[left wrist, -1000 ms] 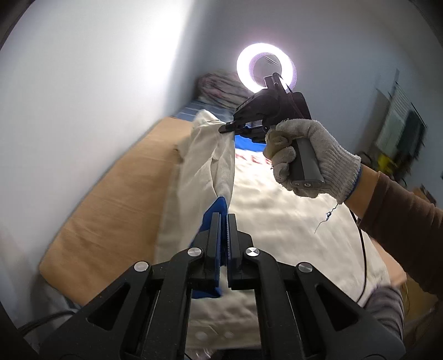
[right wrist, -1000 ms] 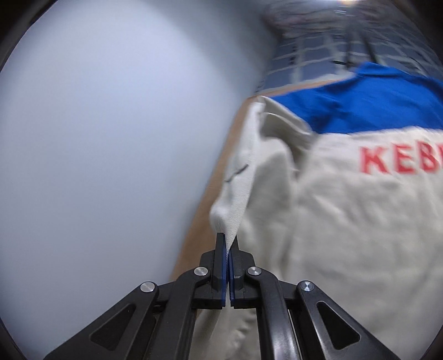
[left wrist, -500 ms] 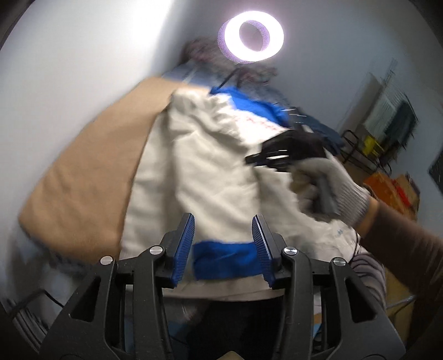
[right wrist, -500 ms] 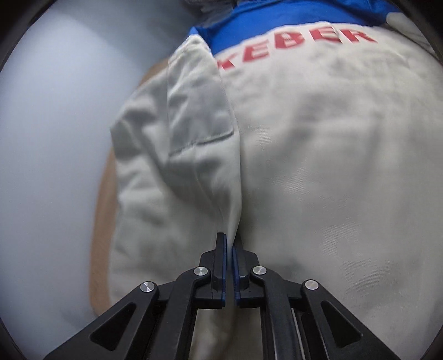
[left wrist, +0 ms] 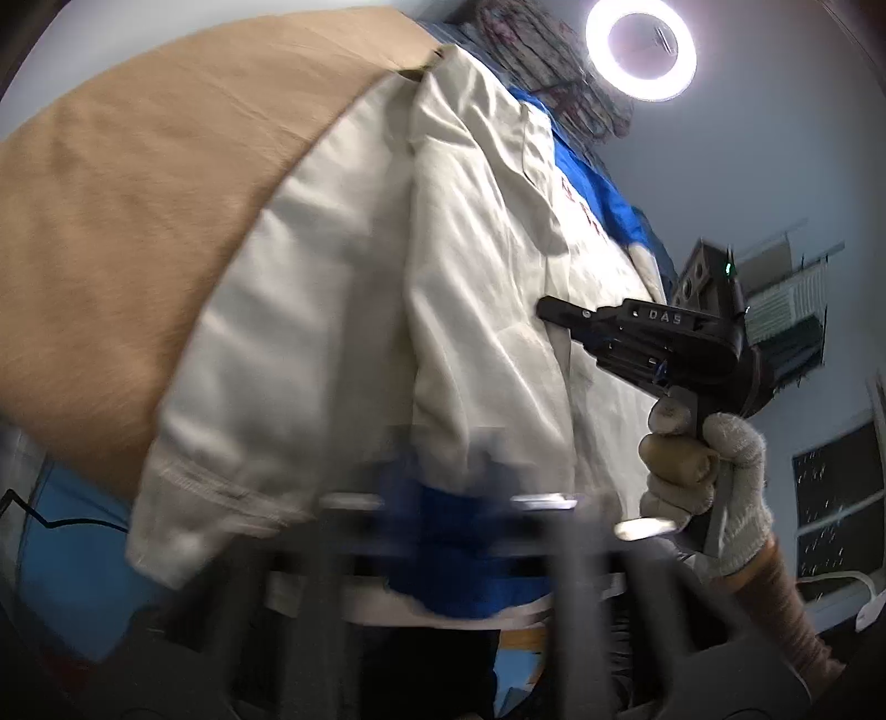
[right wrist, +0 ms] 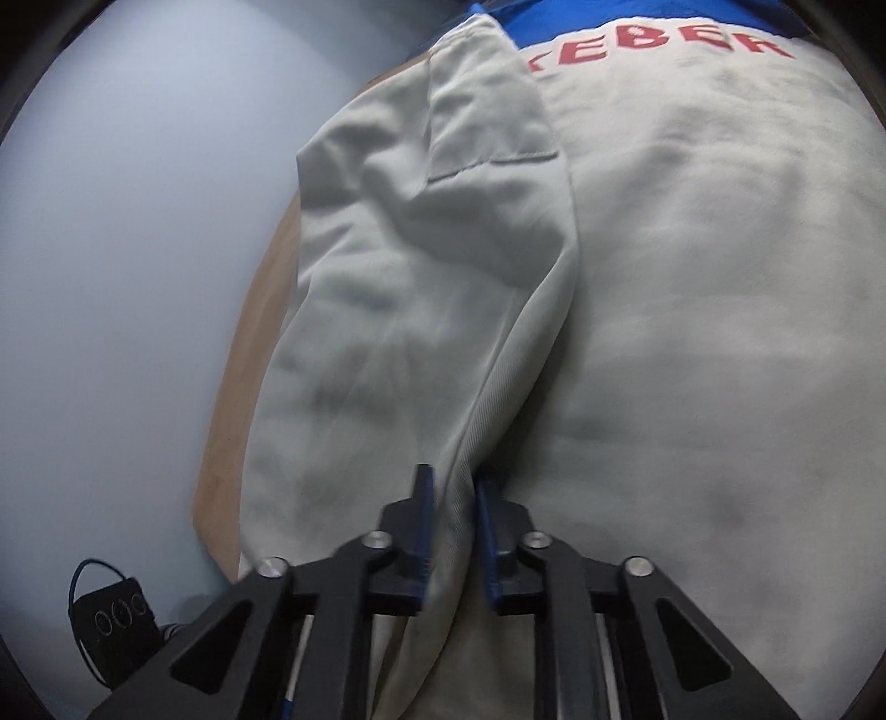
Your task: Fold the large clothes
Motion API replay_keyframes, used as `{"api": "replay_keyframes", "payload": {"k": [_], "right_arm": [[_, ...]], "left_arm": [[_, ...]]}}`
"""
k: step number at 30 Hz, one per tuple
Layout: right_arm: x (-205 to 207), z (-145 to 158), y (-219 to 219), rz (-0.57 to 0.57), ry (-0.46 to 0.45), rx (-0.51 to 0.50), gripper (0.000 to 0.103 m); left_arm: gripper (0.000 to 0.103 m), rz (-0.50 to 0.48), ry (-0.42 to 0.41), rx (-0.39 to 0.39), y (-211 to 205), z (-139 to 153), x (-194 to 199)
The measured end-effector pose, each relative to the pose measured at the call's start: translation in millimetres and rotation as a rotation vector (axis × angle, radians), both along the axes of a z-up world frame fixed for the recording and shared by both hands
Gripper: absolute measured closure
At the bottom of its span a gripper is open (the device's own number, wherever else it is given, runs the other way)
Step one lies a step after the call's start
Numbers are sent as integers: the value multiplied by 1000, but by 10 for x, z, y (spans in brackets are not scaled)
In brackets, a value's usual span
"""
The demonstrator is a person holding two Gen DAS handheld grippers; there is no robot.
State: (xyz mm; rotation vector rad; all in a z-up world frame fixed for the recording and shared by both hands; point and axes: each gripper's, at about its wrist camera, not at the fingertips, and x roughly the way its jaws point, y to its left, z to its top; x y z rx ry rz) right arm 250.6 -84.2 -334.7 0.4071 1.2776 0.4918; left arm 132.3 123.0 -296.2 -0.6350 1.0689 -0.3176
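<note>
1. Counting first: one jacket [right wrist: 692, 277], two grippers, one gloved hand [left wrist: 703, 482], one ring light [left wrist: 639, 47] and one small black box [right wrist: 111, 617].
2. The jacket is cream woven cloth, softly creased, lying spread on a tan sheet [left wrist: 138, 194]. One sleeve [right wrist: 421, 277] is folded over its body along the side nearest the pale wall [right wrist: 138, 277].
3. It carries two blue parts: a blue yoke [right wrist: 581, 25] at the far end, and a blue hem band [left wrist: 459, 565] at the near end.
4. Red block letters [right wrist: 664, 44] run just below the yoke. "EBER" reads clearly, and the folded sleeve partly covers the letter before it.
5. The right gripper [right wrist: 451, 487] is black with blue pads and silver pivot pins. It pinches a ridge of the cream cloth where sleeve meets body; the fold fills the narrow gap between its pads.
6. Seen from the left wrist, that gripper's black body bears the letters "DAS". The hand around its handle wears a grey-white knitted glove, above a brown cuff [left wrist: 786, 598].
7. The left gripper [left wrist: 443, 498] is smeared by blur over the blue hem band. Its jaws are pressed together, but whether any cloth is caught between them cannot be told.
8. The black box sits low by the wall and shows three round rings on its face, with a thin cable looped above it.
</note>
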Motion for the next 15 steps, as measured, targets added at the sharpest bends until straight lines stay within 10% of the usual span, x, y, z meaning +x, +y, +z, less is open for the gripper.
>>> {"api": "replay_keyframes", "payload": {"k": [8, 15], "right_arm": [[-190, 251, 254, 70, -16, 88, 102], [-303, 188, 616, 248, -44, -229, 82]], "left_arm": [[99, 99, -89, 79, 401, 338, -368], [99, 64, -24, 117, 313, 28, -414]]}}
